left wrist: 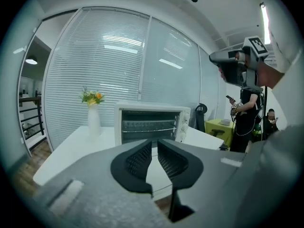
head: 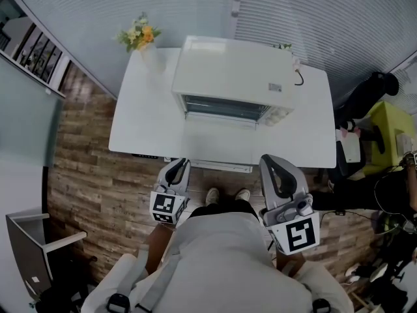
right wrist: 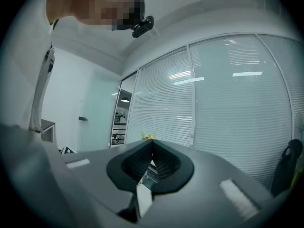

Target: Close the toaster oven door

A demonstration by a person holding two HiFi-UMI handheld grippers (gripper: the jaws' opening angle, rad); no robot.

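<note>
A white toaster oven (head: 231, 77) stands at the back of the white table (head: 140, 129). Its front (left wrist: 149, 125) shows a dark cavity with a wire rack. Its door (head: 220, 134) looks folded down flat in front of it, though white on white makes this hard to tell. My left gripper (head: 177, 164) is held short of the table's near edge and points at the oven. Its jaws (left wrist: 154, 146) stand open a narrow gap with nothing between them. My right gripper (head: 270, 162) is level with it at the right, tilted upward, shut (right wrist: 152, 144) and empty.
A white vase of flowers (head: 142, 41) stands on the table's far left corner. A cable (head: 299, 77) leaves the oven's right side. A person in black (left wrist: 247, 113) stands at the right by a yellow-green table (head: 389, 126). Blinds cover the glass wall behind.
</note>
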